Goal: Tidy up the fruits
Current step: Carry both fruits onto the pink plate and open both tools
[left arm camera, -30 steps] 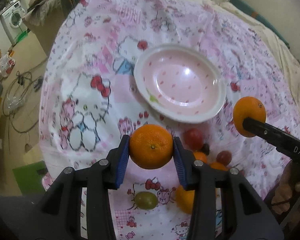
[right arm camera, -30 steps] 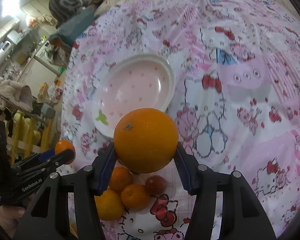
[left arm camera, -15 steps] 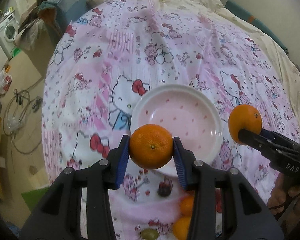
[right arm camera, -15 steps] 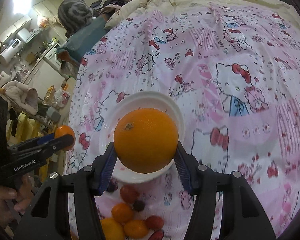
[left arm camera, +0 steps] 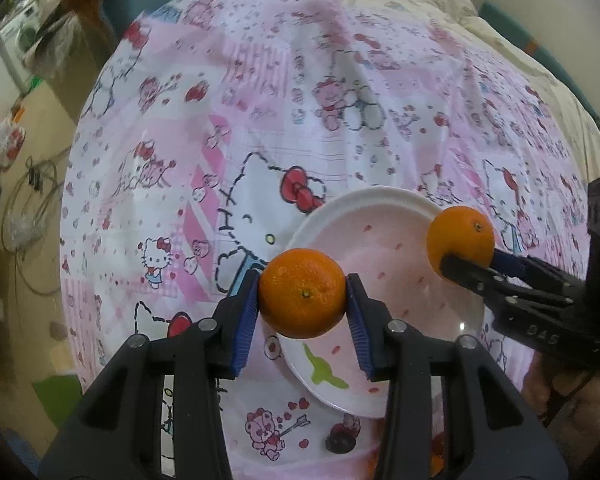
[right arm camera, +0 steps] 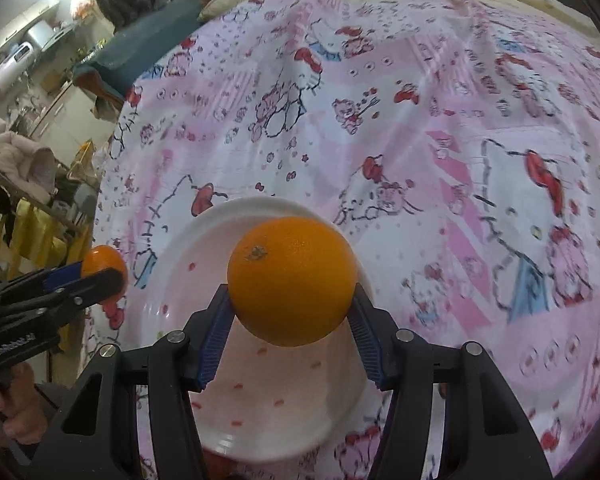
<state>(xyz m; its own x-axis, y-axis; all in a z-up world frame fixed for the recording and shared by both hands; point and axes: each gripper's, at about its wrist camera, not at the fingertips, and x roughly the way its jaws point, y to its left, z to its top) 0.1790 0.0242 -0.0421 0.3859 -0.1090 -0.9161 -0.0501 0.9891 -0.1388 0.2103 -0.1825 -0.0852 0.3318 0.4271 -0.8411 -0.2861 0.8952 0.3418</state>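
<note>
My left gripper (left arm camera: 302, 304) is shut on a small orange (left arm camera: 302, 294) and holds it above the near left rim of the pink-and-white plate (left arm camera: 384, 248). My right gripper (right arm camera: 292, 320) is shut on a larger orange (right arm camera: 292, 280) and holds it over the plate (right arm camera: 188, 264). The right gripper with its orange (left arm camera: 460, 240) shows in the left wrist view, over the plate's right rim. The left gripper with its orange (right arm camera: 102, 266) shows in the right wrist view, at the plate's left edge. The plate holds no fruit.
A Hello Kitty cloth (left arm camera: 260, 120) covers the table. A dark small fruit (left arm camera: 339, 442) lies on the cloth near the plate's front edge, with an orange fruit (left arm camera: 436, 460) partly hidden by my finger. Room clutter and floor lie beyond the left edge.
Both grippers have moved forward with their oranges, from above the fruit pile to above the plate. The pile has slid almost out of both views.
</note>
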